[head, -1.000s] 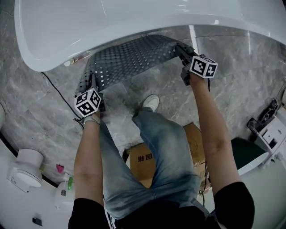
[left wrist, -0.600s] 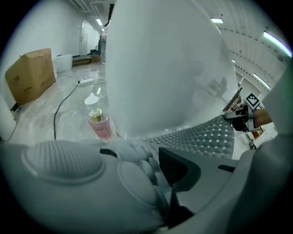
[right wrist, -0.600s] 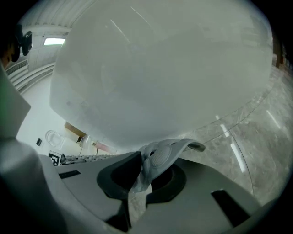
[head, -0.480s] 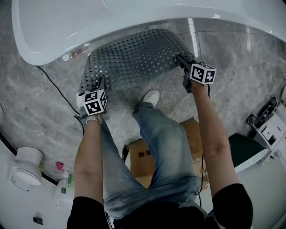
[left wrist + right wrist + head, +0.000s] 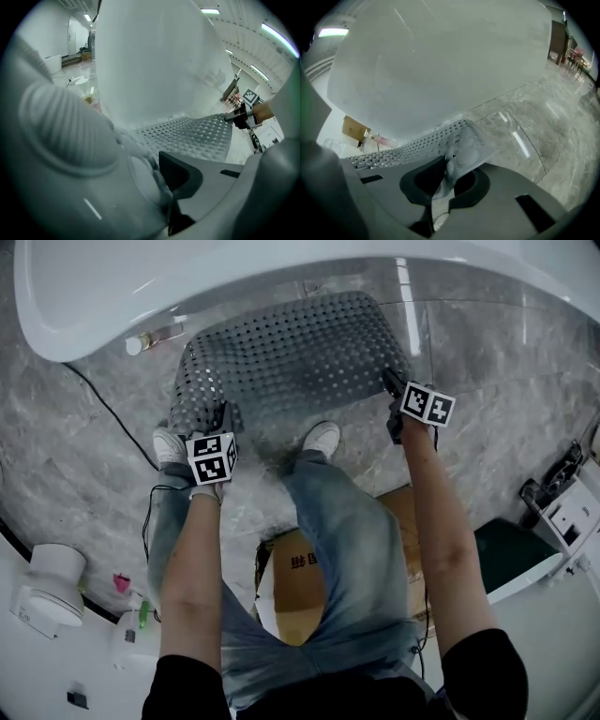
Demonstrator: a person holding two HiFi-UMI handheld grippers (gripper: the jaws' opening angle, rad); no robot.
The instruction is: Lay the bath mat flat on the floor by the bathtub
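The grey perforated bath mat (image 5: 291, 352) lies spread over the marble floor just in front of the white bathtub (image 5: 234, 277), its far edge under the tub's rim. My left gripper (image 5: 223, 416) grips the mat's near left corner; its jaws are closing with the mat edge (image 5: 197, 136) pinched between them. My right gripper (image 5: 392, 382) is shut on the near right corner. In the right gripper view the mat (image 5: 422, 140) folds up into the jaws of the right gripper (image 5: 445, 180). In the left gripper view the left gripper (image 5: 164, 187) holds its corner low.
The person's white shoes (image 5: 323, 439) stand right behind the mat's near edge. A cardboard box (image 5: 309, 582) sits behind the legs. A black cable (image 5: 112, 413) runs over the floor at left. A small bottle (image 5: 150, 338) lies by the tub's base. A dark bin (image 5: 506, 554) stands at right.
Both grippers have come down and back toward the person with the mat. The mat, hanging bowed a second ago, now lies nearly flat on the floor by the tub.
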